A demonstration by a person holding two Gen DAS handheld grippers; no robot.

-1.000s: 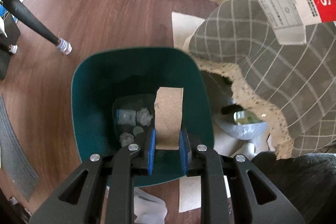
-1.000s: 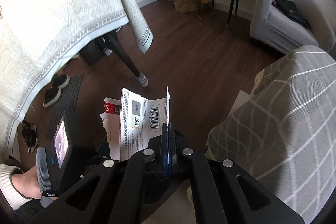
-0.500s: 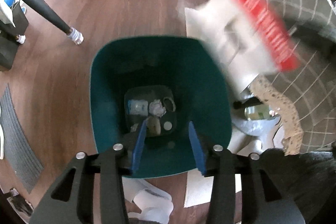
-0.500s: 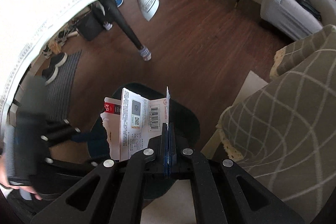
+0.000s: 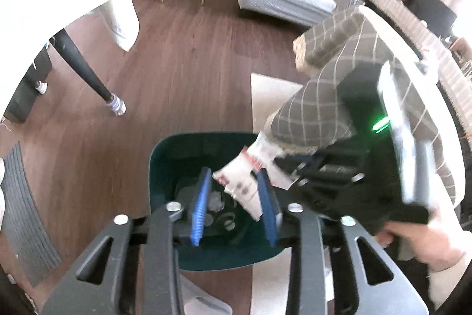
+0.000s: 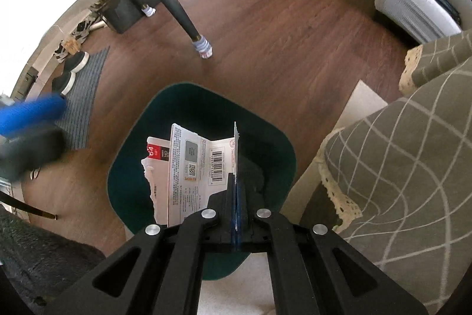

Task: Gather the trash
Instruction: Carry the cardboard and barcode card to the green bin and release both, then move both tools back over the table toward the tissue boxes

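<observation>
wood floor (image 6: 265,49), teal bin (image 6: 141,155) beside checked sofa cover (image 6: 413,152).

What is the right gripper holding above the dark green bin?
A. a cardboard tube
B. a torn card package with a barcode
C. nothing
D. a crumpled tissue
B: the right gripper is shut on the torn card package, whose barcode and red corner show, and it hangs over the dark green bin.
</observation>
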